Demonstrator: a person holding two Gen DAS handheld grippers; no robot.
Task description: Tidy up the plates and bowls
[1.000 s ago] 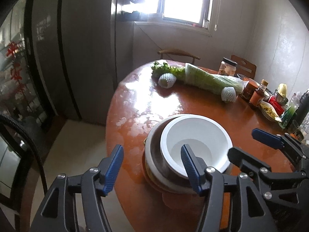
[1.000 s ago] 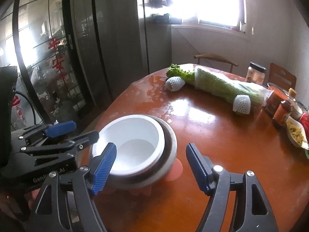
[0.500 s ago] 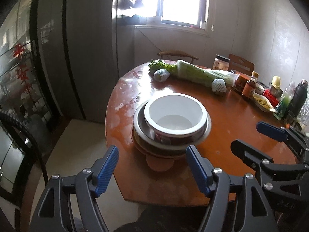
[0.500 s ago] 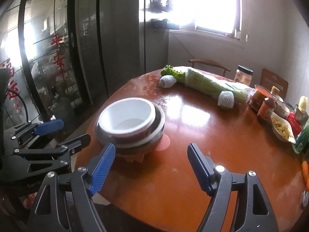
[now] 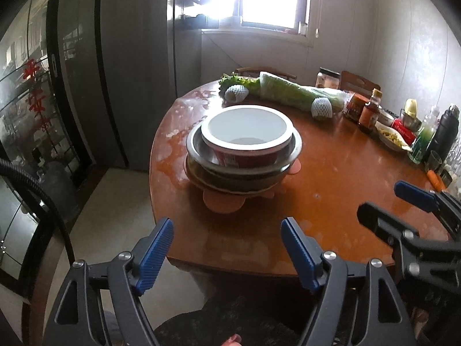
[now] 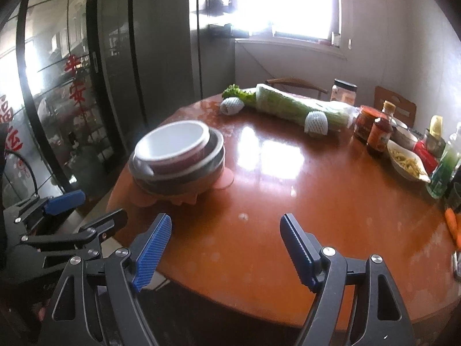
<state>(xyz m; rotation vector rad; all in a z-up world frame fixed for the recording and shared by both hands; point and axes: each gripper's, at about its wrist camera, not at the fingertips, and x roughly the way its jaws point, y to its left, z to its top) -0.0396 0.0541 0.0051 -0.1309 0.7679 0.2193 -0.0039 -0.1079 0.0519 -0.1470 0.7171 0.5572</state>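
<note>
A stack of dishes stands on the round wooden table (image 5: 331, 178) near its left edge. On top is a white bowl (image 5: 246, 132) with a red outside, nested in a metal basin (image 5: 295, 147) above darker plates, all on an orange mat (image 5: 223, 201). The same stack (image 6: 178, 155) shows in the right wrist view. My left gripper (image 5: 227, 249) hangs short of the table's near edge, its jaws still opening, nothing between them. My right gripper (image 6: 224, 248) is open and empty over the table's front edge. Each gripper appears at the side of the other's view.
Wrapped celery (image 5: 294, 93), lettuce and two foam-netted fruits (image 5: 322, 109) lie at the far side. Jars, sauce bottles (image 6: 380, 134), a dish of food (image 6: 406, 161) and a carrot crowd the right edge. Chairs stand behind; a dark glass door (image 5: 34, 109) is on the left.
Both grippers have pulled back from the stack toward the table's near edge. The left gripper's finger, earlier inside the white bowl, is out of it, and its jaws have widened.
</note>
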